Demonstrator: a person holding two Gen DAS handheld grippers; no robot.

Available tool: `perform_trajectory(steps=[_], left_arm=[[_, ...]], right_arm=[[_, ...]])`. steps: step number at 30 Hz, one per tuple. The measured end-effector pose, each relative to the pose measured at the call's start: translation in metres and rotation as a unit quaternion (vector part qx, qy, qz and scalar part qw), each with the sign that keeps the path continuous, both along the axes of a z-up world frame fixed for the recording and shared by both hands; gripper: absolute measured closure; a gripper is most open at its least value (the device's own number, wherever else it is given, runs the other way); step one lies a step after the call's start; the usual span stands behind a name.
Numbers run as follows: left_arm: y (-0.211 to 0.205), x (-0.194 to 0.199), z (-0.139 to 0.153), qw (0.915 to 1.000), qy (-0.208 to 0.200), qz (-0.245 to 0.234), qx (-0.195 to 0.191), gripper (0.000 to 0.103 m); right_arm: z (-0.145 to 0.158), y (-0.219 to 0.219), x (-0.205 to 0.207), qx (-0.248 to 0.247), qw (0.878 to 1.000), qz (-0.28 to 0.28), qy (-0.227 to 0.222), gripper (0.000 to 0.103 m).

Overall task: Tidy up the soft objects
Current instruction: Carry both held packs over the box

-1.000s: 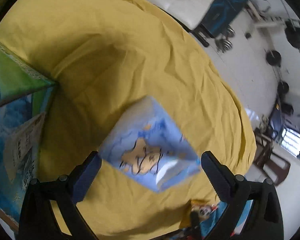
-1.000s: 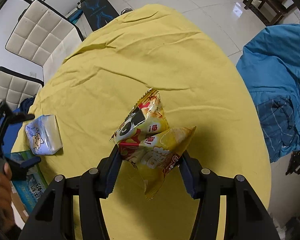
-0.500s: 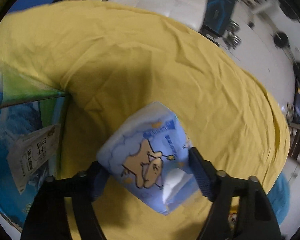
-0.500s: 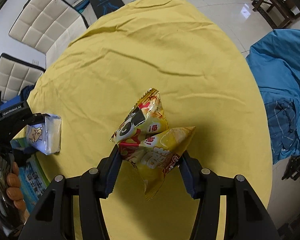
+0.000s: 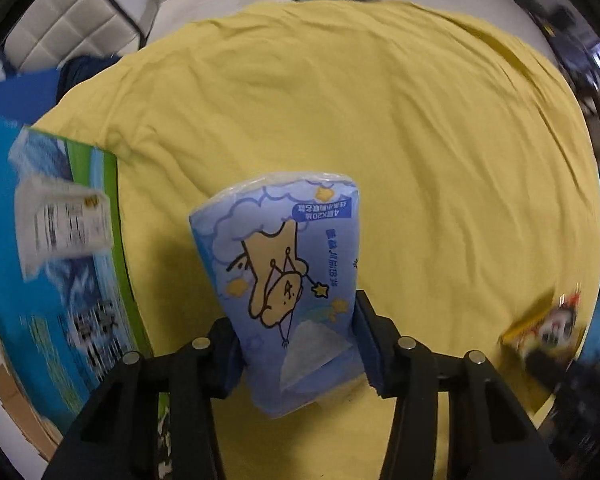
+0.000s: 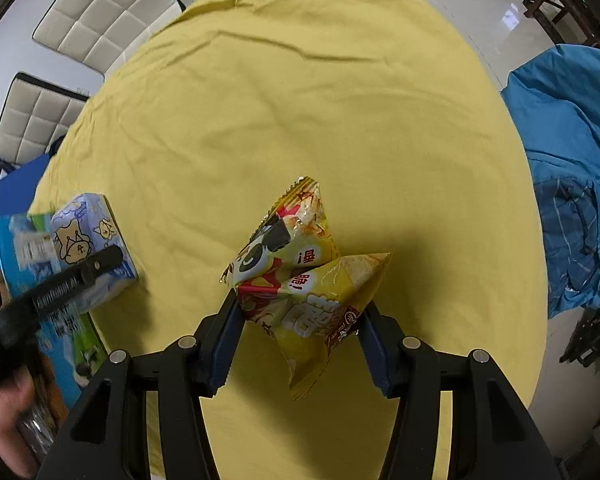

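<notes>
**Mia:** What do you see from the left wrist camera?

**Ben:** The left hand-held gripper is squeezing a blue tissue pack. The pack has a little yellow star bear on it. Both fingers press on its sides, and it sticks out in front of them, above the counter.

**Mia:** What is under it?

**Ben:** A yellow cloth with lots of wrinkles. It covers the round counter. On the left is a blue and green box with a white label. It sits at the edge of the cloth, just beside the pack. Far on the right is a blurry yellow snack bag.

**Mia:** And the right wrist camera?

**Ben:** The right hand-held gripper is holding the snack bag tight. The bag is puffy and crinkly, with a panda face on it. It is up above the middle of the cloth.

**Mia:** Can you see the tissue pack here too?

**Ben:** Yes, on the far left, pinched by the other hand-held gripper, right by the box. White padded chairs stand behind the counter. A blue blanket is heaped on the right.
</notes>
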State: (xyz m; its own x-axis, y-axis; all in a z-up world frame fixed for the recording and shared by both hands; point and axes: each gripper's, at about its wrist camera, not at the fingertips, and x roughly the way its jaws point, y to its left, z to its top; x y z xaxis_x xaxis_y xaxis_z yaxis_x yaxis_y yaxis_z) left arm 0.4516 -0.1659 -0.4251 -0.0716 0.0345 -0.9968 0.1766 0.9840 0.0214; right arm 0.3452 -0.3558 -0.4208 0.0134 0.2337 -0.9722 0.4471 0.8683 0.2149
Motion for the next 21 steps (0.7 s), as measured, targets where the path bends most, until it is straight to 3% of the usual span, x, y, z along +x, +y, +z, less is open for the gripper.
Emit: perform_trajectory(steps=[6,10,12,14,21], left_arm=[[-0.008,-0.021,-0.012,0.9984,0.004,-0.055,0.007,0.049],[-0.001,-0.008,-0.026,0.9994,0.017,-0.026,-0.010,0.047],[-0.003,-0.002,-0.030,0.9995,0.017,-0.022,-0.015,0.052],[-0.002,-0.005,-0.026,0.9995,0.012,-0.023,-0.020,0.065],[0.017,-0.047,0.019,0.9978,-0.038,-0.052,-0.019,0.071]], right_arm=[[-0.006,0.004,-0.005,-0.014,1.000,0.020,0.000,0.043],[-0.006,0.005,0.004,-0.025,1.000,0.014,0.001,0.041],[-0.006,0.003,0.007,-0.026,1.000,0.007,0.001,0.042],[-0.005,0.001,0.011,-0.027,1.000,0.000,-0.001,0.045],[0.011,0.001,0.004,-0.021,1.000,0.015,-0.018,0.050]])
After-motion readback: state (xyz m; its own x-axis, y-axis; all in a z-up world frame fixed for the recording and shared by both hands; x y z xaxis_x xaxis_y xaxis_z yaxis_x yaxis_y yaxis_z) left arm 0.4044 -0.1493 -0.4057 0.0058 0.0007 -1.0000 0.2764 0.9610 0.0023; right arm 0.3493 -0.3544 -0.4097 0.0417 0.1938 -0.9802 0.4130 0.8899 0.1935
